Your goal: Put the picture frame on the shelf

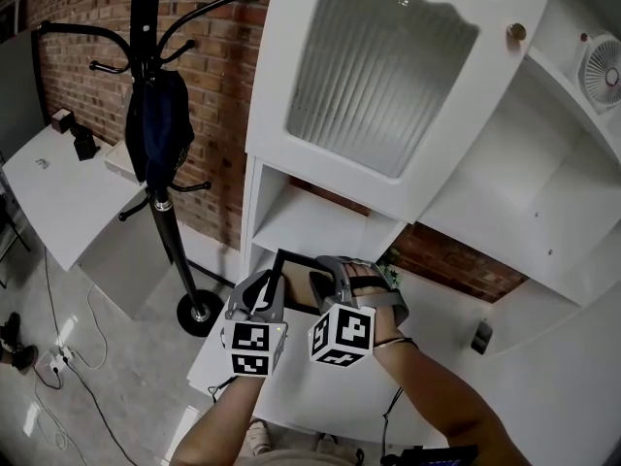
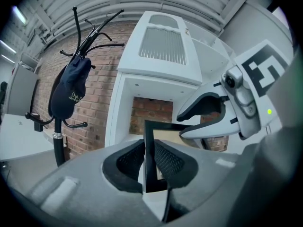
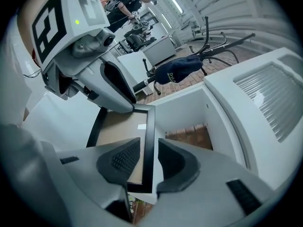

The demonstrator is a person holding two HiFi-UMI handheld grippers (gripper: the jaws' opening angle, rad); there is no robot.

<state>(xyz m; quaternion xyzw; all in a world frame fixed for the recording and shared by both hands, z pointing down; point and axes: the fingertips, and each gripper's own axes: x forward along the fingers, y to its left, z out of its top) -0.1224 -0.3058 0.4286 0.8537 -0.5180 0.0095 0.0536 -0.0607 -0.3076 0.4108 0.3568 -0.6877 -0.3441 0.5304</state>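
Observation:
A black picture frame (image 1: 291, 278) with a tan backing is held off the surface, in front of the low open compartment (image 1: 309, 219) of the white shelf unit. My left gripper (image 1: 264, 297) is shut on the frame's left edge. In the left gripper view the thin black edge (image 2: 150, 155) stands upright between the pads of that gripper (image 2: 150, 163). My right gripper (image 1: 328, 284) is shut on the frame's right side. In the right gripper view the black rail (image 3: 148, 136) runs between that gripper's (image 3: 147, 157) pads, and the frame's backing (image 3: 120, 129) faces the camera.
The cabinet's ribbed-glass door (image 1: 378, 66) hangs open above the compartment. A black coat stand (image 1: 160, 153) with a dark bag stands at the left by the brick wall (image 1: 87, 27). A white table (image 1: 58, 192) is further left. A small fan (image 1: 600, 71) sits on an upper right shelf.

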